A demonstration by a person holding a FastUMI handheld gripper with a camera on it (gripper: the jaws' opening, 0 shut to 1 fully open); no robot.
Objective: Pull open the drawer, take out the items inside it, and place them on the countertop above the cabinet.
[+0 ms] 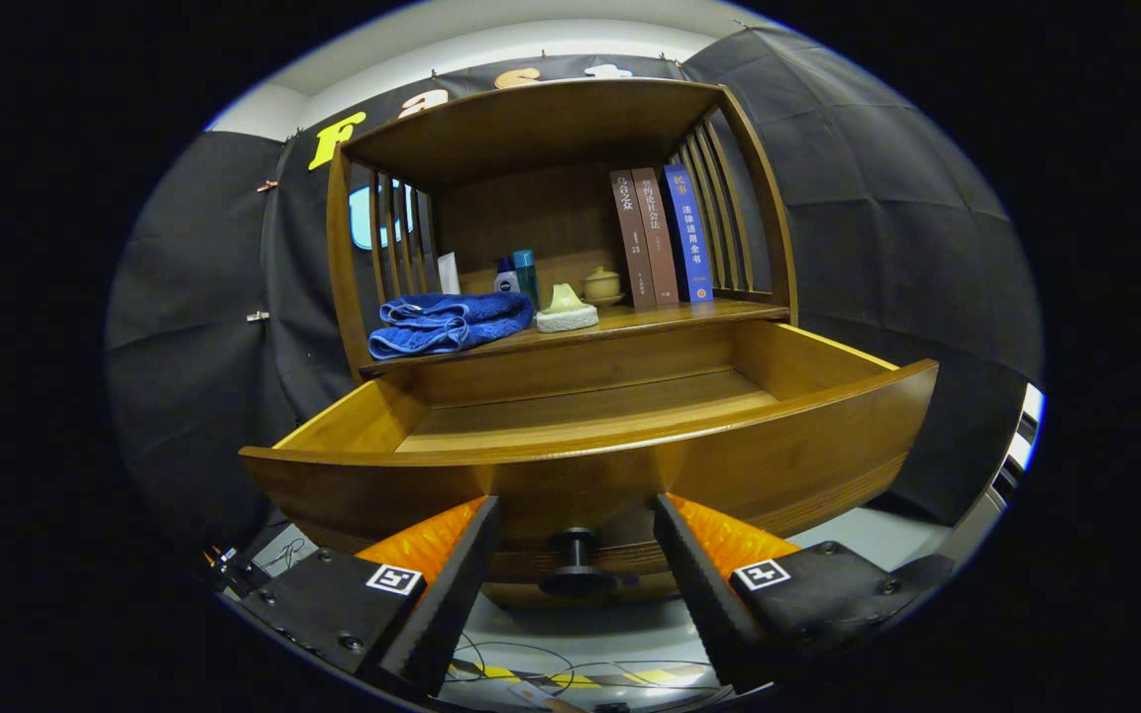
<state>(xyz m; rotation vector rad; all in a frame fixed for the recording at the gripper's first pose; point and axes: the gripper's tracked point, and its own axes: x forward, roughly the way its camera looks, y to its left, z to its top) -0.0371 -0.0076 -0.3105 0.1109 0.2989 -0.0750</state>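
Observation:
The wooden drawer (590, 465) stands pulled out toward me, and the part of its floor that I can see is bare. A dark round knob (575, 562) sticks out from the drawer's front panel. My gripper (578, 555) is open, with one finger on each side of the knob and a gap to both. On the countertop (670, 317) above the drawer lie a folded blue towel (447, 323) and a pale green soap on a white dish (566, 310).
Further back on the countertop stand a small white tube, two bottles (519, 274), a little lidded pot (602, 284) and three upright books (662, 236). Slatted sides and a wooden top enclose the shelf. Cables lie on the floor below the fingers.

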